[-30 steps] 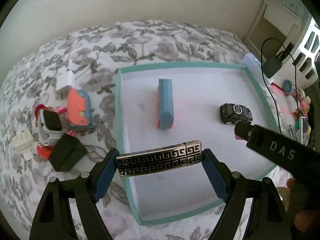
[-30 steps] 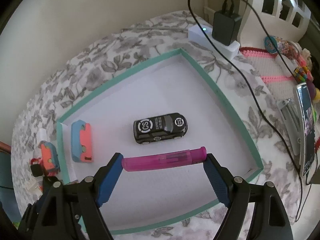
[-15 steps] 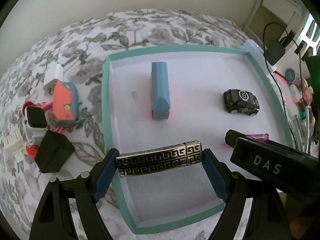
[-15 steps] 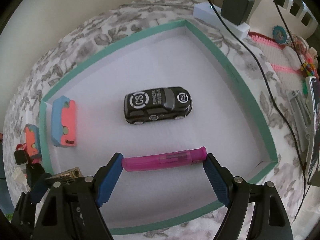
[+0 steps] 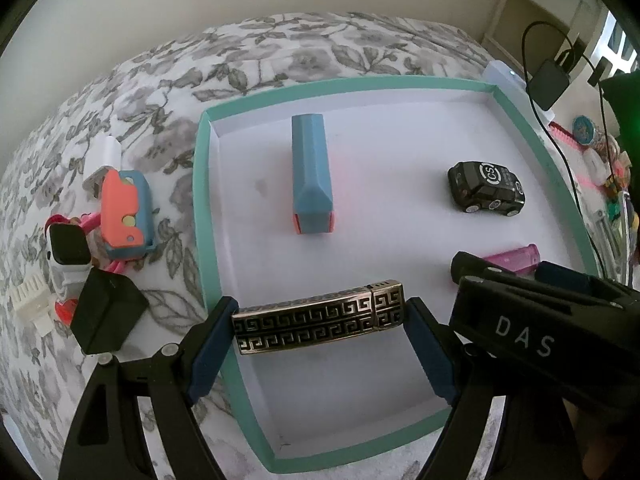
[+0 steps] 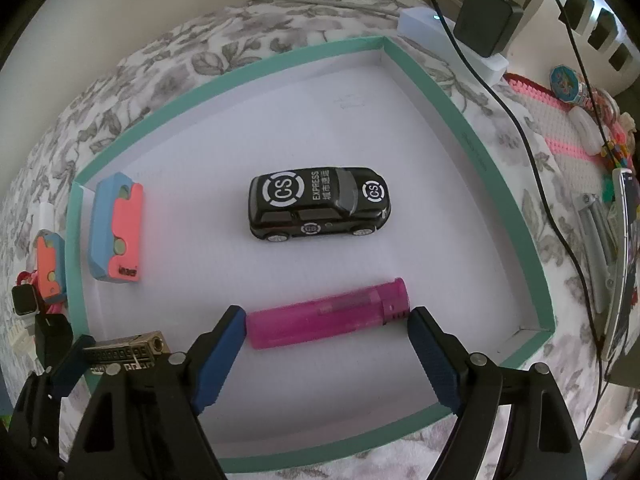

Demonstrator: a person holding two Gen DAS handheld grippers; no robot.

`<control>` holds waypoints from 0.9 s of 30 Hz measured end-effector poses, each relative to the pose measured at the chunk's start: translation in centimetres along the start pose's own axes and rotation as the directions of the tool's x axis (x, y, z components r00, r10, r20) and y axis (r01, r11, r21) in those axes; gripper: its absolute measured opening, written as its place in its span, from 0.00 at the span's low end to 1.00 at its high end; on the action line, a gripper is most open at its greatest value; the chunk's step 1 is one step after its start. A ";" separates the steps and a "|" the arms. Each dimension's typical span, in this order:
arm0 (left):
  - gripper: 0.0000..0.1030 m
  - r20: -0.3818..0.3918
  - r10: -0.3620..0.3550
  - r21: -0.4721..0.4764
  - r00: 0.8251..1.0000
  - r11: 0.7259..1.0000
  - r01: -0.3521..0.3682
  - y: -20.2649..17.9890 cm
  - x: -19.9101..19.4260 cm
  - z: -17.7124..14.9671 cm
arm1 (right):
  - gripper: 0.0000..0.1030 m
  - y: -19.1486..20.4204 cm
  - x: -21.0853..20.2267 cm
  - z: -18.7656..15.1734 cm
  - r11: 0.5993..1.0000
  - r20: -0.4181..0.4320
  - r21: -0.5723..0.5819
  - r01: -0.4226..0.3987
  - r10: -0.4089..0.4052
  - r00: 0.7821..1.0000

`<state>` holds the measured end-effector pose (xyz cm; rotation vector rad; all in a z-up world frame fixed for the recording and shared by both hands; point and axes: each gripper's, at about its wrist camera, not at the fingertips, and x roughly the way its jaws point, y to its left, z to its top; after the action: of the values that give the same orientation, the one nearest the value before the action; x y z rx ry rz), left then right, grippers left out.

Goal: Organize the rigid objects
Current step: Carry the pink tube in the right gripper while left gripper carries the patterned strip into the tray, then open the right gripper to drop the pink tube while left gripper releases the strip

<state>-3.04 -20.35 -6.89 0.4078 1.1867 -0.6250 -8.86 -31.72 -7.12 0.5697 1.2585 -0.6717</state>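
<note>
Shallow rectangular teal-rimmed tray [image 6: 448, 104], smooth white floor, on floral bedspread [image 5: 280, 52]. Ahead of right jaws: glossy black toy car [image 6: 318, 208]. Between left gripper [image 5: 320, 320] jaws, clamped end to end over tray's near-left rim: metal lighter [image 5: 318, 322], embossed key pattern. Between right gripper [image 6: 326, 322] jaws: translucent pink lighter [image 6: 328, 314], touching left pad, seemingly just clear of right; grip state unclear.

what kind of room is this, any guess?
Probably a bedroom at home. The tray sits on a floral bedspread. A charger is plugged into a power strip beside it, and toys and a phone lie along the right edge.
</note>
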 end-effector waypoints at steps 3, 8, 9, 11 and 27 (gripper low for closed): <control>0.82 -0.004 0.003 0.002 1.000 1.000 -0.003 0.0 0.0 0.0 | 0.84 0.0 0.0 0.0 1.000 -0.001 0.007 -0.001 0.001 1.000; 0.82 0.028 -0.011 0.001 1.000 1.000 0.011 0.1 -0.8 0.3 | 0.98 -0.7 -0.2 0.1 0.999 0.002 0.033 -0.008 0.008 1.000; 0.83 0.037 -0.018 0.003 0.999 1.000 0.018 0.1 -1.0 0.3 | 0.99 -0.8 -0.5 0.2 0.999 0.011 0.036 -0.007 0.006 1.000; 0.87 0.050 -0.020 0.008 0.999 1.000 0.020 0.0 -1.4 0.4 | 0.99 -1.4 -1.4 0.2 0.999 0.033 0.036 0.001 -0.002 0.999; 0.92 0.121 -0.003 -0.078 0.993 0.997 0.013 2.7 -3.8 2.0 | 1.00 -2.6 -5.7 1.1 0.994 0.207 0.111 -0.013 -0.010 0.978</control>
<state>-0.81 -18.57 -2.70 0.2947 1.0937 -0.5996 -11.02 -33.50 -1.42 0.5764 1.0307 -0.7834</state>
